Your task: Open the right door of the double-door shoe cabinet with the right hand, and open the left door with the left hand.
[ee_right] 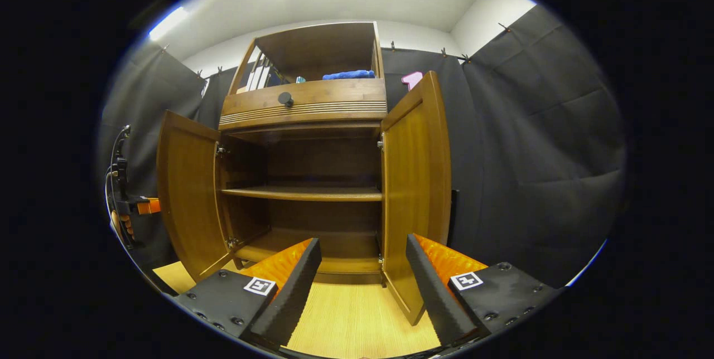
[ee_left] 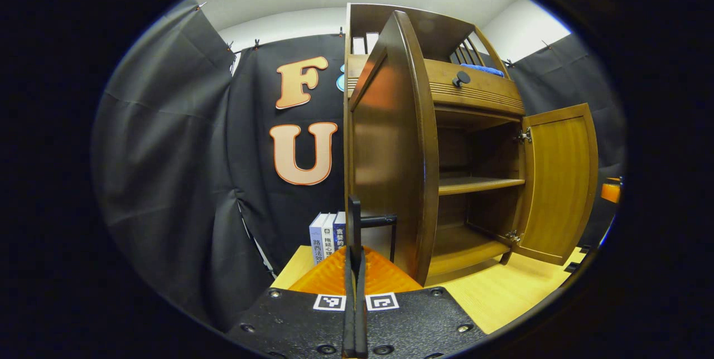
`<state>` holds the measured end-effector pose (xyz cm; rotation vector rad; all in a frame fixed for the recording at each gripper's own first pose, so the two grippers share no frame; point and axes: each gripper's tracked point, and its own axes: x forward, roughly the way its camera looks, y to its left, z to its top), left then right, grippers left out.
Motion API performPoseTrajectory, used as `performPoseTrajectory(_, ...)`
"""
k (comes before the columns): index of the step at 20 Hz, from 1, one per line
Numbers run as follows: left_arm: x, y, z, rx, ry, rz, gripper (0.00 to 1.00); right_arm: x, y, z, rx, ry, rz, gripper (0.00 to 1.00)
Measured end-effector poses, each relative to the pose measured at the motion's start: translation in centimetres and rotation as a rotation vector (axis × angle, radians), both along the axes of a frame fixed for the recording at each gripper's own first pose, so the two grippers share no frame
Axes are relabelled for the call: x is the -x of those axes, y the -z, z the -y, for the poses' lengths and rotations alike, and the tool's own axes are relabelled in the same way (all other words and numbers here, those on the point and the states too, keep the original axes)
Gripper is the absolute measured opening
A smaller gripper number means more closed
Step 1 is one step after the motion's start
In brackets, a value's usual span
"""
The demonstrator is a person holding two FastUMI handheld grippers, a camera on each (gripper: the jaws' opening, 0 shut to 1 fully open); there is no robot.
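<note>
The shoe cabinet (ee_right: 304, 102) is seen standing upright on the tabletop (ee_right: 357, 320), with its long side going up and down. Its open front is turned toward the right gripper (ee_right: 362, 286). Both doors are swung open. In the right gripper view, the left door (ee_right: 187, 197) is seen swung out to the left and the right door (ee_right: 415, 180) is seen swung out to the right. Each door is tall and narrow and is hung upright on hinges at its side. Inside, 1 shelf (ee_right: 304, 193) is seen lying flat across the middle, and a floor board is seen below it. A drawer with a round dark knob (ee_right: 285, 98) is seen above the doors. A blue cloth (ee_right: 348, 74) is laid on the top part.

In the left gripper view, the left door (ee_left: 390, 147) is seen nearly edge-on, just in front of the left gripper (ee_left: 355, 270), and the right door (ee_left: 560, 180) is seen farther off. Some books (ee_left: 328, 233) are stood upright behind the left gripper, beside the cabinet.

The jaws of the left gripper are pressed together with nothing between them. The jaws of the right gripper are spread wide apart and nothing is held. In the right gripper view, the other gripper (ee_right: 146, 205) and the hand (ee_right: 124, 224) around it are seen at the far left, beside the left door.
</note>
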<state>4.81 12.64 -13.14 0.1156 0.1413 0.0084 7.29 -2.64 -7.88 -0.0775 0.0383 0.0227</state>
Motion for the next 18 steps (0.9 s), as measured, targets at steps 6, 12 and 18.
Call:
performPoseTrajectory(6, 0.1, 0.3, -1.4, -0.002, 0.008, -0.012, 0.0, 0.0, 0.1, -0.2, 0.005, -0.003, -0.003, 0.91)
performPoseTrajectory(12, -0.4, 1.1, -3.0, 0.023, 0.012, -0.025, 0.0, 0.4, 0.6, -0.4, 0.013, -0.013, -0.031, 0.9)
performPoseTrajectory(18, -0.5, 1.0, -4.8, 0.048, 0.03, -0.023, 0.0, 0.2, 0.5, -0.7, 0.024, -0.019, -0.027, 0.97)
